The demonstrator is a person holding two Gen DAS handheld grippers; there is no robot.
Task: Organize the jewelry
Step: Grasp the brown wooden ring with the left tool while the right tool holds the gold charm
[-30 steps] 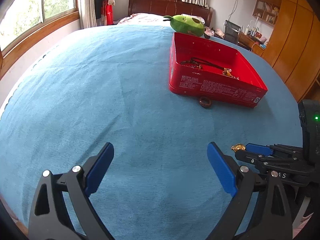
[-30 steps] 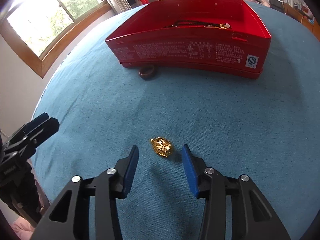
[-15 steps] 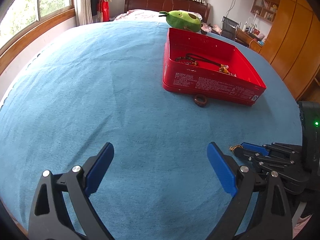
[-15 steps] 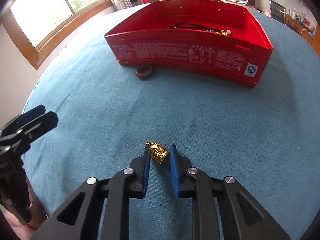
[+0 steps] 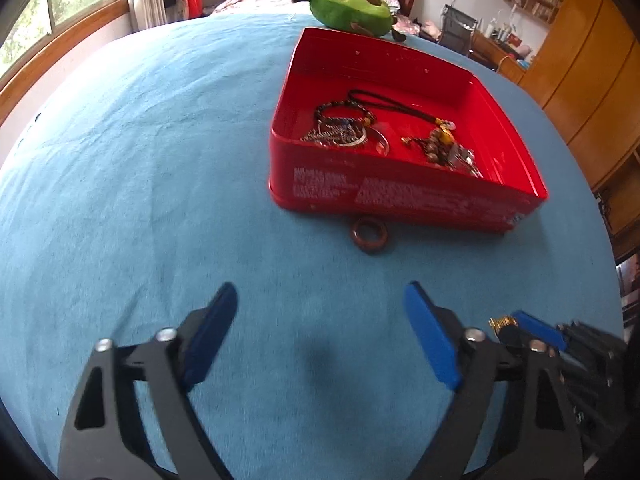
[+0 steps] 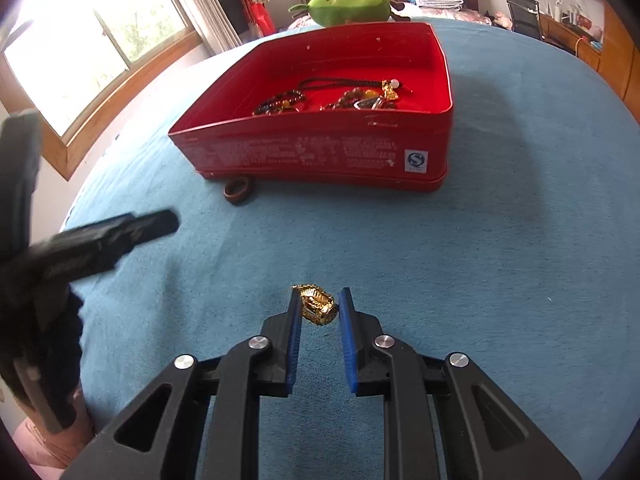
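A red tin box (image 5: pixel 400 196) (image 6: pixel 320 156) holding necklaces and bracelets (image 5: pixel 352 128) (image 6: pixel 332 98) stands on the blue cloth. A brown ring (image 5: pixel 368 234) (image 6: pixel 239 192) lies on the cloth against the box's near wall. My right gripper (image 6: pixel 319 306) is shut on a gold pendant (image 6: pixel 318 305) and holds it above the cloth; the pendant also shows in the left wrist view (image 5: pixel 502 324). My left gripper (image 5: pixel 320 320) is open and empty, above the cloth in front of the ring.
A green avocado plush toy (image 5: pixel 352 10) (image 6: pixel 348 6) lies behind the box. The blue cloth (image 5: pixel 140 160) covers a bed. A window is at the left, wooden cupboards (image 5: pixel 592 60) at the right.
My right gripper closed on the gold pendant and lifted it off the cloth. Both grippers moved forward toward the red box, and the views now look down into it.
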